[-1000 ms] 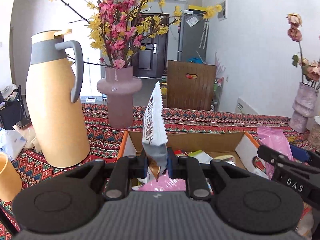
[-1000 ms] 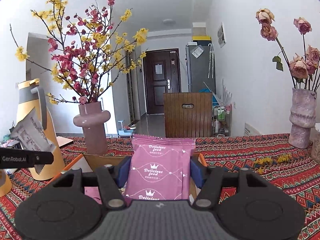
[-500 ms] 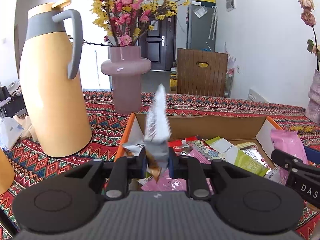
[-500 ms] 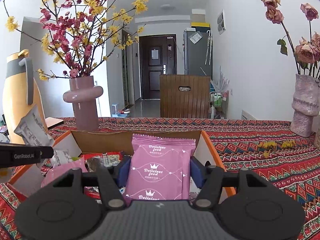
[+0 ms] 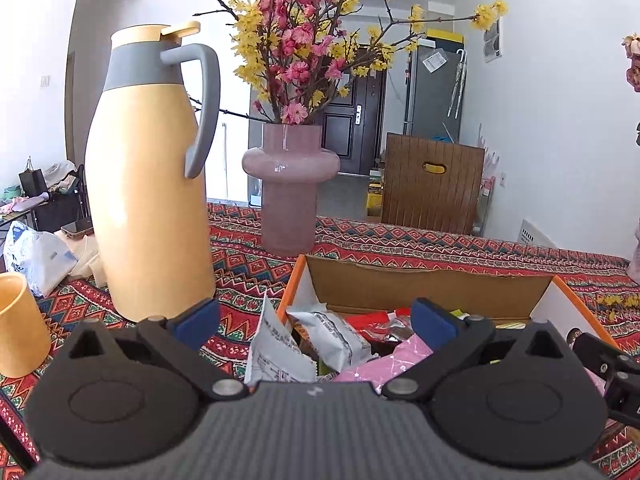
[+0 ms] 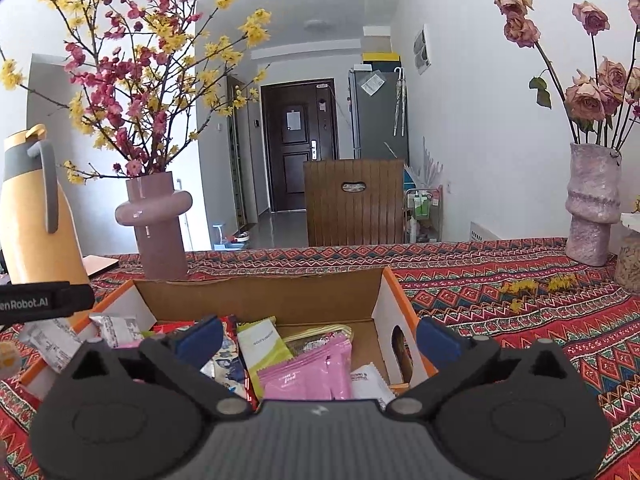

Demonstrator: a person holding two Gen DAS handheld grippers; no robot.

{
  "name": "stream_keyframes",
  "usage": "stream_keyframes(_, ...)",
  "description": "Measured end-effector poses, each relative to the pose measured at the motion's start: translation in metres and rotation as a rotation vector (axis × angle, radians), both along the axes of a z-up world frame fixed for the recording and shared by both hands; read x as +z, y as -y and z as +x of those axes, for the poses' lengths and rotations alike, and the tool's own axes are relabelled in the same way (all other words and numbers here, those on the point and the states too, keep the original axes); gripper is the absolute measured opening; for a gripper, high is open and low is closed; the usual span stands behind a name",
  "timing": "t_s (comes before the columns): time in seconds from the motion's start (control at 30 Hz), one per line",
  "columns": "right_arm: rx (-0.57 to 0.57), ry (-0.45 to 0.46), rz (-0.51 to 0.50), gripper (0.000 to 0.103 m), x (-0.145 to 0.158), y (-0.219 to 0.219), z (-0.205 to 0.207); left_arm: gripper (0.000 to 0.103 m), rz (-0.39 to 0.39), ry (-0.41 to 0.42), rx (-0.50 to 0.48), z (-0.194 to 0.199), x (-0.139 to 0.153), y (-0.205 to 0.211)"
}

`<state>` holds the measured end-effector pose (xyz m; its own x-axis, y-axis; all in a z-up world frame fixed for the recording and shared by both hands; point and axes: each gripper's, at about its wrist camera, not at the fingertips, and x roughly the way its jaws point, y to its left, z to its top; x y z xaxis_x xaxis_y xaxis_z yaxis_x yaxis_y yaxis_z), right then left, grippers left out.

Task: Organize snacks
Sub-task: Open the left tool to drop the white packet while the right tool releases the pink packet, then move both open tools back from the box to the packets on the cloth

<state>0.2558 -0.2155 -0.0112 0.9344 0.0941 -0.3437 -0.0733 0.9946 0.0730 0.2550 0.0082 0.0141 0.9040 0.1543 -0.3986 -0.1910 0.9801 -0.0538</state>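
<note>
Both grippers, left (image 5: 316, 320) and right (image 6: 320, 338), have just opened wide and hold nothing. Their packs, gray (image 5: 276, 354) and pink (image 6: 310, 372), lie in the box (image 6: 256, 296). No more loose snacks show.

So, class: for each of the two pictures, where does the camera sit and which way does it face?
Left wrist: on the left gripper, facing over the cardboard box toward the yellow jug; its open fingers show.
Right wrist: on the right gripper, over the box toward the door; its open fingers show.
Shared: box, pink vase, jug.
</note>
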Motion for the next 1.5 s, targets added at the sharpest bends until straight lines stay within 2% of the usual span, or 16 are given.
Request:
stream_keyframes(0.17, -0.003, 0.012, 0.005, 0.103, 0.004, 0.001, -0.004, 0.103, 0.001, 0.010, 0.007, -0.006, 0.007, 0.001)
stream_keyframes(0.33, 0.009, 0.049, 0.012, 0.103, 0.020, 0.002, -0.022, 0.103, 0.001, 0.011, -0.011, -0.023, 0.017, 0.000)
stream_keyframes(0.47, 0.027, 0.033, 0.027, 0.103, 0.026, 0.002, -0.039, 0.103, 0.008, 0.005, -0.030, -0.039, 0.023, -0.002)
stream_keyframes(0.7, 0.045, -0.067, 0.019, 0.103, 0.025, -0.006, -0.067, 0.103, 0.010, -0.036, -0.055, -0.075, 0.020, -0.015)
stream_keyframes(1.13, 0.085, -0.212, 0.036, 0.103, -0.005, -0.017, -0.111, 0.103, 0.008, -0.145, -0.105, -0.129, -0.009, -0.040)
stream_keyframes(1.5, 0.083, -0.323, 0.048, 0.103, -0.027, -0.026, -0.123, 0.103, -0.001, -0.206, -0.144, -0.141, -0.028, -0.044)
